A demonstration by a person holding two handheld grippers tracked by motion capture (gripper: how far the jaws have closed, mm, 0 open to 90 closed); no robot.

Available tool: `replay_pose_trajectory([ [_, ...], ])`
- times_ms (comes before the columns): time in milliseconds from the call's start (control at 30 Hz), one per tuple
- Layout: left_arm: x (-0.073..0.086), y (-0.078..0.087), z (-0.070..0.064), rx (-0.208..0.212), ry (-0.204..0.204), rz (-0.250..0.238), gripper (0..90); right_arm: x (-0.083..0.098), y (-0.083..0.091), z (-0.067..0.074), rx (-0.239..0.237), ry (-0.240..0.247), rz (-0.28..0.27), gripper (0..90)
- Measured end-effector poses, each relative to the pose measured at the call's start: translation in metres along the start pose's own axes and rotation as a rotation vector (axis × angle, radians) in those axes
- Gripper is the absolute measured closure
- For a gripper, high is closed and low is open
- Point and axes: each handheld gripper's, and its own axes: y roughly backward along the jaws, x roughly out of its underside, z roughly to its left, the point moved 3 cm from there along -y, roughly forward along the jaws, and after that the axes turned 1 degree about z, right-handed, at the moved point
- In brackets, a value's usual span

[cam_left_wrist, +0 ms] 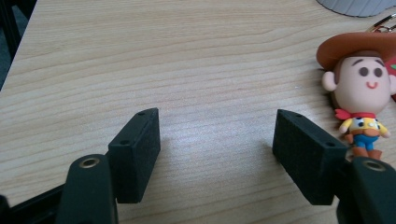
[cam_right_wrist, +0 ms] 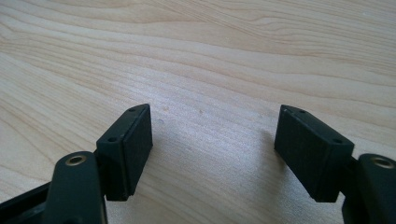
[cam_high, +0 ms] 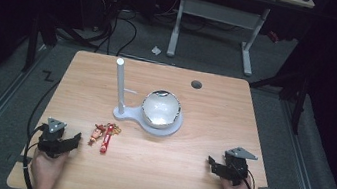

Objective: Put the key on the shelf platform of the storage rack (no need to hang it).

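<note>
— So, where do we stand? Our left gripper (cam_high: 71,141) rests at the near left of the table (cam_high: 194,179) with its jaws apart and nothing between them, and the cowboy keychain (cam_high: 96,134) lies just to its right, beside the red keychain (cam_high: 107,137).

— And our right gripper (cam_high: 211,164) sits at the near right, jaws also spread over bare wood, well apart from everything. We judge the left one should do the pick.

— Agreed. In the left gripper view the cowboy keychain (cam_left_wrist: 359,88) lies just outside the right-hand jaw, not between the two. We need to shift right first so the figure sits centred in the gap.

— Then we close on the body rather than the big round head, which looks likely to slip out.

— And we watch the ring at its far end, since it lies close to the red one and could drag it along.

— The white stand (cam_high: 126,111) with its post and the bowl (cam_high: 161,108) are farther off, behind both keychains; we lift clear before heading there.
</note>
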Motion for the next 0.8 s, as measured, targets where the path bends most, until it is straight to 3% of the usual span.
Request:
replay_pose_trajectory([
  [800,0.0036,0.0021,0.0001,0.003,-0.018,0.021,23.8,0.0000,0.0000,-0.0003,0.002,-0.001,0.001,28.1],
])
